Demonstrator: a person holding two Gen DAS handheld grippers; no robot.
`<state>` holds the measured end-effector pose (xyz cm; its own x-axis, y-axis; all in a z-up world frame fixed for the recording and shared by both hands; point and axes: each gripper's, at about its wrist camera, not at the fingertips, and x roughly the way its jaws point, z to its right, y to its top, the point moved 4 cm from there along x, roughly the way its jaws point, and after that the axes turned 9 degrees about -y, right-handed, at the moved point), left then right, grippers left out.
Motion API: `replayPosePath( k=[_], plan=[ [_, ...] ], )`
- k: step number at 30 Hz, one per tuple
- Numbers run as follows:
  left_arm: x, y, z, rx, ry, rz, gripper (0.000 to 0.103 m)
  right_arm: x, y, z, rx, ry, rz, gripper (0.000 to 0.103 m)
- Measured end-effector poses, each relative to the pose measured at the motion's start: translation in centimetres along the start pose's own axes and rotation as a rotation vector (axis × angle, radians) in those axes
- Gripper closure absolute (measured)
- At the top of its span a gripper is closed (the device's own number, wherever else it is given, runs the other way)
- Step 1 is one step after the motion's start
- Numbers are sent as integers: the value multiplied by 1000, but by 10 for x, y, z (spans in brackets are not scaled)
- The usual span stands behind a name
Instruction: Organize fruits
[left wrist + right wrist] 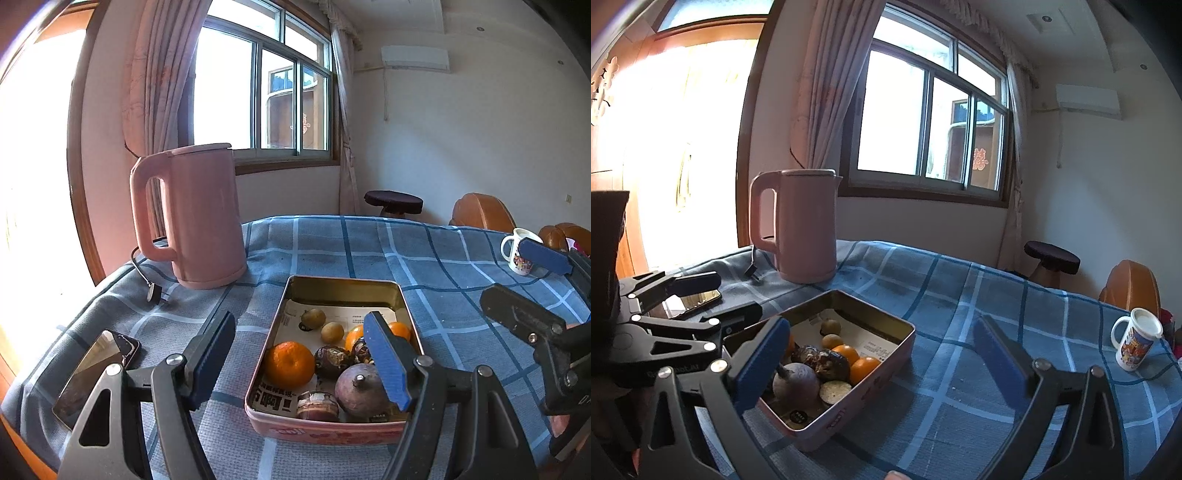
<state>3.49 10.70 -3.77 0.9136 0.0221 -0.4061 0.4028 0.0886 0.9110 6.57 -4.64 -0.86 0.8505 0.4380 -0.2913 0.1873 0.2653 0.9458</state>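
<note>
An open metal tin (343, 284) lined with newspaper sits on the blue checked tablecloth. It holds a large orange (289, 363), two small green fruits (313, 318), a round purple fruit (360, 387), dark wrinkled fruits (330, 360) and more oranges (400, 328). My left gripper (299, 321) hovers just before the tin's near end, open, with nothing between its blue pads. My right gripper (881, 325) stands open wide at the tin's right side, empty, its left finger over the tin's (886, 314) near corner. The right gripper (517, 280) also shows at the right edge of the left wrist view.
A pink kettle (192, 218) stands at the far left of the table, its cord and plug (155, 293) beside it. A phone (96, 373) lies at the near left. A white mug (519, 251) sits at the far right edge. Chairs and a stool stand behind the table.
</note>
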Motion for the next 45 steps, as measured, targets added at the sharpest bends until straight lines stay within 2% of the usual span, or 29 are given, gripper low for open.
replayPosePath(
  k=[34,36,38,45],
  plan=[
    [-4,5,6,15,-4,19,29,-11,1,2,-20,-31,40,0],
    [-3,6,6,16,2,18,27,-12,0,2,-26,-36,45,0],
    [-3,5,7,18,11,21,17,-14,0,2,-30,-40,49,0],
    [-8,8,6,8,16,39,15,-17,0,8,-31,-61,63,0]
  ],
)
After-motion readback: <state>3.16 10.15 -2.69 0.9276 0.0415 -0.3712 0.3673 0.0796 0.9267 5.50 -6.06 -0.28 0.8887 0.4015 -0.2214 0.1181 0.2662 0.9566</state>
